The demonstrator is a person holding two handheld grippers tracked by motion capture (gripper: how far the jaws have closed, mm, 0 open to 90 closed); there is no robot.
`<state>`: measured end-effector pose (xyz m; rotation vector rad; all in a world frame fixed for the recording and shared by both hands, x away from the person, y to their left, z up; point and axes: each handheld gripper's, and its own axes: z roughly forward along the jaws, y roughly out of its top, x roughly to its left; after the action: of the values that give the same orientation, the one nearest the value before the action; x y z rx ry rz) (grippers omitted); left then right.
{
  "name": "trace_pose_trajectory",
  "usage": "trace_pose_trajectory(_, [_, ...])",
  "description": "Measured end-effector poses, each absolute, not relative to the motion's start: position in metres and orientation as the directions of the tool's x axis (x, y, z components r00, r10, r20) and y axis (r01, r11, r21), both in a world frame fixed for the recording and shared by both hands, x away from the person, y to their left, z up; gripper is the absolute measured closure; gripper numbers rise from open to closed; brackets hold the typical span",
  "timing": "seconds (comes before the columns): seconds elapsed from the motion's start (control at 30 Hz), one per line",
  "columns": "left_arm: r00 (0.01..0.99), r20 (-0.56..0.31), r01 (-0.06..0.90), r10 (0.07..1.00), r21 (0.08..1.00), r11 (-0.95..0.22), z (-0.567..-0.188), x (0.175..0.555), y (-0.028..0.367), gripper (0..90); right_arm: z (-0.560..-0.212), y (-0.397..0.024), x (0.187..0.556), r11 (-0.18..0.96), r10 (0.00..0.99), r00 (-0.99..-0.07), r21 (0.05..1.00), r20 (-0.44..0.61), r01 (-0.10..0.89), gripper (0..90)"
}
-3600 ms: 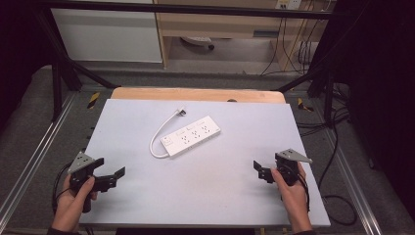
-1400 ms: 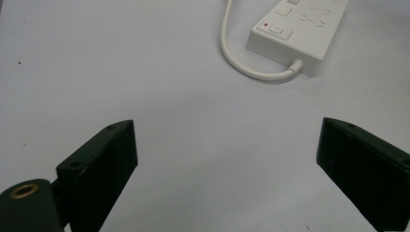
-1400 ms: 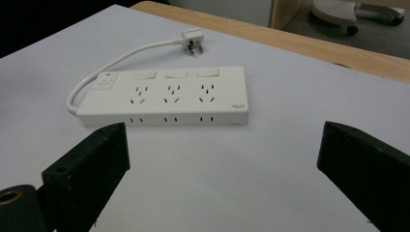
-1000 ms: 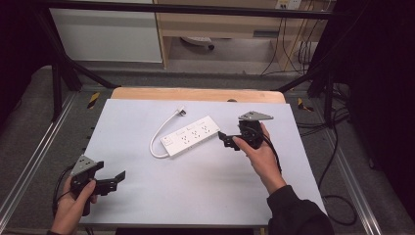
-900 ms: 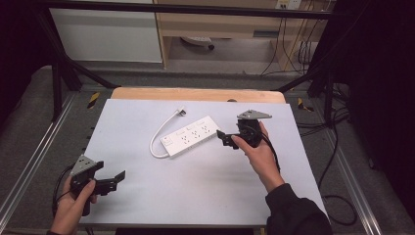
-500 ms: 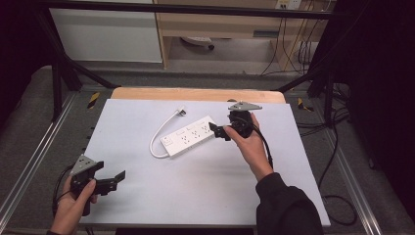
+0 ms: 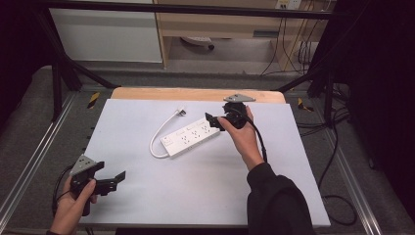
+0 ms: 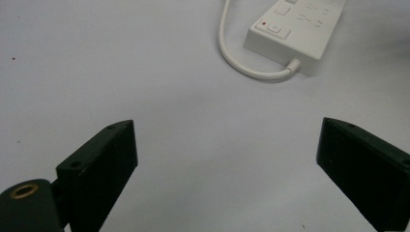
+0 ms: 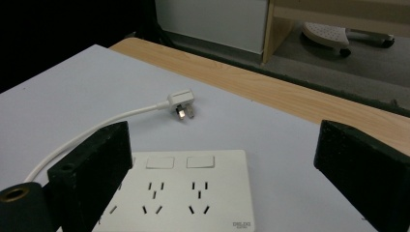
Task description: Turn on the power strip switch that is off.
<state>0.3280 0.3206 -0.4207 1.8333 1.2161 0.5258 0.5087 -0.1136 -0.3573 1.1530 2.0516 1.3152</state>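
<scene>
step: reaching for strip | strip (image 7: 191,138) mid-frame on table (image 7: 147,196) | right gripper (image 7: 215,120) agape at its end | left gripper (image 7: 110,180) agape, lower left | next: likely straddle, close

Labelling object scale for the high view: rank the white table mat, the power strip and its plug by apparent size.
1. white table mat, by far the largest.
2. power strip.
3. plug, the smallest, lying near the mat's far edge.
</scene>
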Motion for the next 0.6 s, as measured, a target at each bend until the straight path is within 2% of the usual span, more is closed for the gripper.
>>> trace_pose_trajectory(0.47, [0.431,-0.111,0.535,0.896,0.830,-0.154,-0.420,0.328,0.322,7.5,-0.362,-0.099,0.530,0.198,0.844,-0.532,0.885,0.064,0.421,5.9])
trace_pose_trajectory(0.6, [0.430,-0.111,0.536,0.896,0.830,-0.155,-0.420,0.328,0.322,7.5,-0.366,-0.094,0.533,0.174,0.845,-0.527,0.883,0.093,0.435,5.6])
